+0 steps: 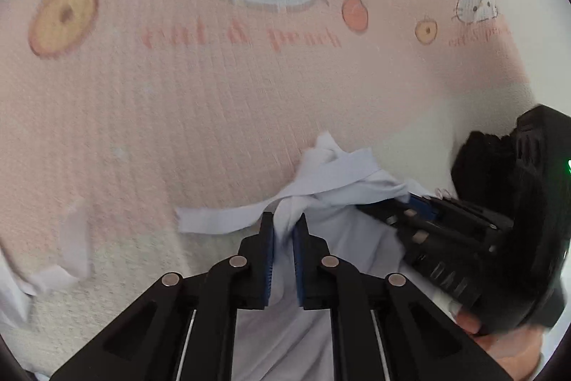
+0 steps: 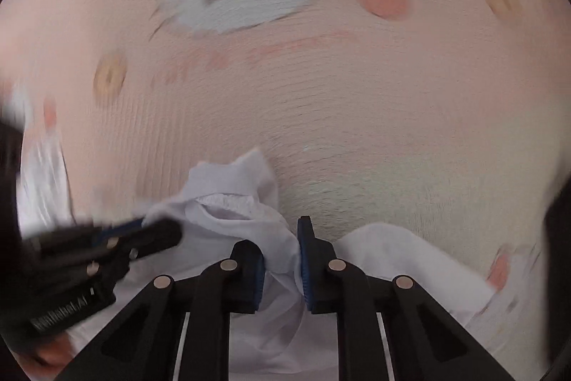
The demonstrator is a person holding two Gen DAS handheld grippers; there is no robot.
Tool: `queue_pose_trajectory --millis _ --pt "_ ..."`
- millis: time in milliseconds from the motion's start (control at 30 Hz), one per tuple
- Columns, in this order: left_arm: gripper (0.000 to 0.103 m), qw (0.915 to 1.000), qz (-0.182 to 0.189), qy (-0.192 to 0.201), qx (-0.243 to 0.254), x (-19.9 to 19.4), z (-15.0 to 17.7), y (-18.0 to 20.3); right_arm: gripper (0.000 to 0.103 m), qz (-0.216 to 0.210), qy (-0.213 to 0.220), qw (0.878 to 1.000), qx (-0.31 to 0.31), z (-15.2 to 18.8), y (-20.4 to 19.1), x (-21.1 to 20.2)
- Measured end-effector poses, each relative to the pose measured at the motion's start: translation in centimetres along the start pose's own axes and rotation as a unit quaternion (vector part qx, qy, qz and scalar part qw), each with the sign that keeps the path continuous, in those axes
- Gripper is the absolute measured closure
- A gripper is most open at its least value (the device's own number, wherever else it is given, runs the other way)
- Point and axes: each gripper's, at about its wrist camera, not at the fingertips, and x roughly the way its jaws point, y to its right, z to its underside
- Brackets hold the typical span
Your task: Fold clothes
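1. Left wrist view: your left gripper [image 1: 283,231] has its two black fingers, faced with ribbed blue pads [image 1: 268,259], clenched on a bunched fold of the white garment [image 1: 321,181]. The cloth is thin, soft and crumpled.
2. A flat band of the garment, a ribbon-like strap [image 1: 217,218], trails off to the left of that gripper; another band crosses above it. Which part of the garment these are you cannot tell.
3. The garment lies on a pink bedsheet [image 1: 178,102] with a fine ribbed weave, printed with white cartoon cat faces, round peach and yellow fruit shapes and the words "cat & peach".
4. To the right of the left gripper, your right gripper [image 1: 414,201] comes in sideways, its blue pad pressed into the same heap of cloth. Its black body is partly cut off by the lens rim, and a bit of your hand [image 1: 499,341] shows beneath it.
5. Right wrist view: the right gripper [image 2: 282,256] grasps a pinched pleat of the white garment [image 2: 232,202] between its blue pads. A textured, lace-like edge shows in the folds above.
6. The left gripper [image 2: 150,231] sits just left of that pleat, blurred, with white lettering too smeared to read.
7. The bedsheet [image 2: 357,102] here is heavily motion-blurred; its prints are only smudges. More white cloth at the far left is too streaked to make out.
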Motion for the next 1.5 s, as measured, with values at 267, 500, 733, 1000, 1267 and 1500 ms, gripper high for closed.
queue_pose_trajectory --millis 267,500,733,1000,1267,1500 --pt "0.098 0.9992 -0.010 0.017 0.034 -1.3 -2.2 2.6 0.089 0.048 -0.006 0.996 0.069 0.3 4.4 -1.5" --pt "0.097 0.9989 -0.001 -0.018 0.044 -0.8 -2.7 3.9 0.089 0.089 -0.040 0.988 0.121 2.0 8.4 -2.1" --pt "0.096 0.9972 -0.007 -0.068 0.032 0.9 -2.6 4.3 0.086 0.074 -0.039 0.988 0.126 2.3 8.7 -2.8" --pt "0.044 0.9950 -0.015 -0.092 0.037 2.2 -1.7 5.1 0.027 0.000 0.048 0.989 0.137 2.0 8.1 -7.0" --pt "0.039 0.9950 -0.024 -0.064 0.073 2.5 0.5 6.5 0.019 -0.104 0.017 0.972 0.212 1.1 8.1 -5.5" --pt "0.005 0.9878 -0.050 -0.046 0.140 3.6 2.2 8.7 0.019 -0.154 0.002 0.949 0.275 2.3 9.4 -4.1"
